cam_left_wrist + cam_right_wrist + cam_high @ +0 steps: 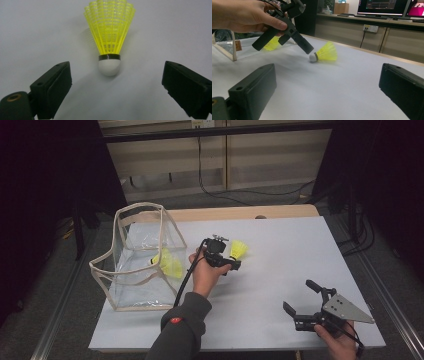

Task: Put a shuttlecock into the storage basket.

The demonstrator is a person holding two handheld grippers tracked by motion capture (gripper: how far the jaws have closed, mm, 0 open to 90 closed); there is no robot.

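A yellow shuttlecock (238,249) with a white cork lies on the white table (280,235). My left gripper (229,254) hovers just short of it, open. In the left gripper view the shuttlecock (109,37) lies ahead of the jaws, cork end toward me, with my left gripper (115,85) spread wide and touching nothing. A second yellow shuttlecock (170,262) rests inside a clear bag with beige trim (142,210) at the left. My right gripper (298,295) is open and empty near the front right; from the right gripper (327,87) I see the shuttlecock (325,53) beyond.
The clear bag stands open-topped at the table's left side. A wooden strip (240,213) runs along the table's far edge. Cables (235,195) lie on the floor behind. White tabletop stretches between the two grippers.
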